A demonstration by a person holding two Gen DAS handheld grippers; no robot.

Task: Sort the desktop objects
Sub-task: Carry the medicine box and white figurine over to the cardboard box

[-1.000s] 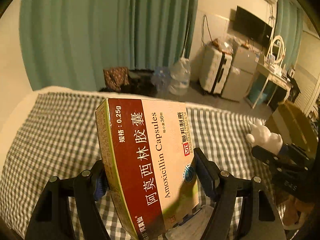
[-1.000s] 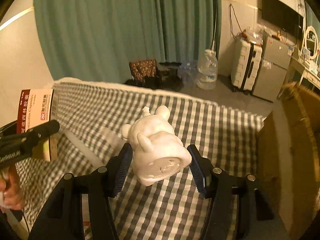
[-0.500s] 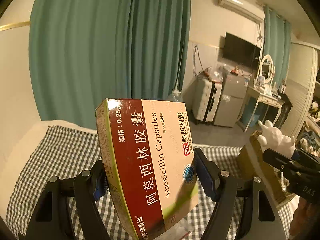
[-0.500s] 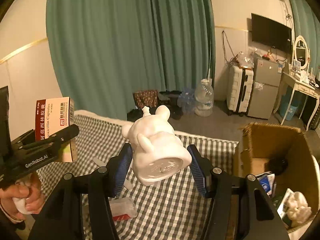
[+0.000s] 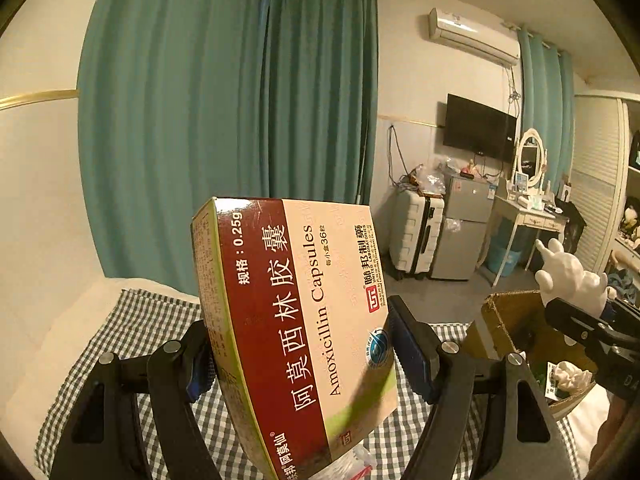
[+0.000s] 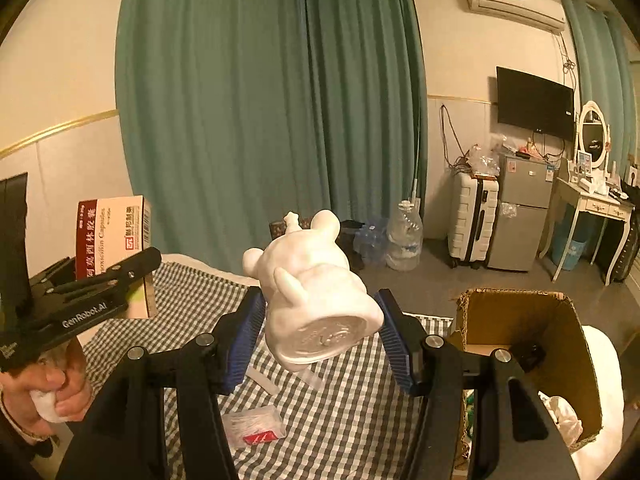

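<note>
A: Left tool (image 5: 298,354)?
B: Clenched on the flat-sided cardboard medicine box (image 5: 296,320), standing between its ribbed pads.
A: Right tool (image 6: 320,336)?
B: Grasping the smooth white figurine (image 6: 312,284), tilted, round base toward the camera; corrugated carton (image 6: 560,332) right of it.

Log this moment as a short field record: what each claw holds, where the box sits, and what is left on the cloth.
left claw: shut on amoxicillin box, held up above the cloth
right claw: shut on white figurine, base toward camera
cardboard box: open, at the right edge of the checkered cloth, already holding items
on the cloth: clear packet with red label
</note>
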